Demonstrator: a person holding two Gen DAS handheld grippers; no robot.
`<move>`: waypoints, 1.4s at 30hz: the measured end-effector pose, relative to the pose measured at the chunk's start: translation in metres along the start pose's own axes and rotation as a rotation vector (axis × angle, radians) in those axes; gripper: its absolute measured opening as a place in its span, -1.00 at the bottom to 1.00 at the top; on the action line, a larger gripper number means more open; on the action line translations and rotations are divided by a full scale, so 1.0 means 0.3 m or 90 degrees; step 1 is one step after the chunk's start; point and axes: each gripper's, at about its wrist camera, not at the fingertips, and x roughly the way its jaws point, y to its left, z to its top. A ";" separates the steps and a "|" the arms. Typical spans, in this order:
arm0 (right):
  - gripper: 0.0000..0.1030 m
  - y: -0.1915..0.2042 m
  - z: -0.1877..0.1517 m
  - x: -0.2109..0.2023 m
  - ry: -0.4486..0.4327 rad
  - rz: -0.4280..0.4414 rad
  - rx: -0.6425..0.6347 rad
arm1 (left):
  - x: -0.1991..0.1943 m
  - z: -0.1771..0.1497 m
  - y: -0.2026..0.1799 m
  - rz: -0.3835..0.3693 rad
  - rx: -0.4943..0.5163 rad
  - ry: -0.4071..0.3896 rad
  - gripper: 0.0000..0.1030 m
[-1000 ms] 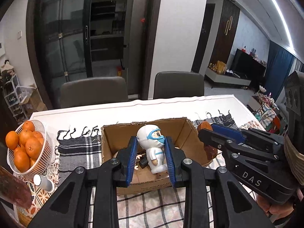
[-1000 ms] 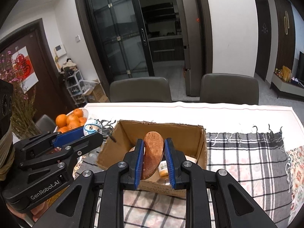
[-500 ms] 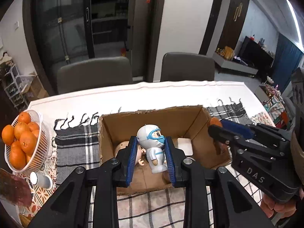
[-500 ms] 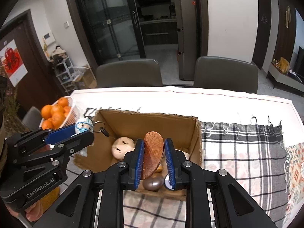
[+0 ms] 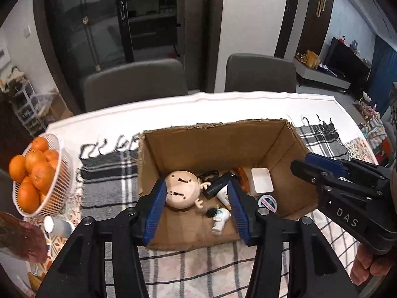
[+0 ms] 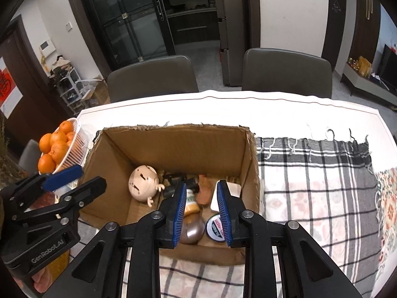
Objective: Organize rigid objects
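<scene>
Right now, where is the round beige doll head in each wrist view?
Left wrist: the doll head lies on the box floor, lower centre, just beyond the left gripper.
Right wrist: the doll head lies left of centre, left of the right gripper.
Shared landmark: the basket of oranges, left of the cardboard box.

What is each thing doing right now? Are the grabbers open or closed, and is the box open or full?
Left gripper: open, holding nothing.
Right gripper: open, holding nothing.
Cardboard box: open on top, toys and jars inside.
White astronaut figure: lying on its side in the box.
Round-headed doll: lying down in the box.
Basket: upright, full of oranges.
</scene>
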 end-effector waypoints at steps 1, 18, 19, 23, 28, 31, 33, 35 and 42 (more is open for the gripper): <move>-0.46 0.002 -0.009 -0.011 -0.007 0.001 -0.002 | -0.014 -0.006 -0.001 0.009 -0.002 -0.006 0.04; -0.15 0.051 -0.259 -0.415 -0.185 -0.058 0.014 | -0.421 -0.249 -0.036 0.073 -0.029 -0.184 0.46; -0.11 0.059 -0.281 -0.442 -0.198 -0.063 0.010 | -0.449 -0.276 -0.038 0.075 -0.029 -0.193 0.53; 0.03 0.090 -0.357 -0.529 -0.235 -0.071 0.000 | -0.536 -0.363 -0.050 0.100 -0.030 -0.230 0.70; 0.26 0.132 -0.469 -0.625 -0.275 -0.101 -0.013 | -0.645 -0.479 -0.066 0.143 -0.031 -0.281 0.97; 0.37 0.150 -0.533 -0.662 -0.292 -0.119 -0.020 | -0.687 -0.542 -0.079 0.159 -0.029 -0.303 1.00; 0.39 0.158 -0.572 -0.680 -0.297 -0.120 -0.021 | -0.702 -0.578 -0.083 0.159 -0.029 -0.305 1.00; 0.40 0.168 -0.614 -0.697 -0.296 -0.121 -0.023 | -0.718 -0.621 -0.089 0.159 -0.031 -0.307 1.00; 0.42 0.181 -0.738 -0.748 -0.311 -0.138 -0.026 | -0.769 -0.754 -0.110 0.164 -0.041 -0.320 1.00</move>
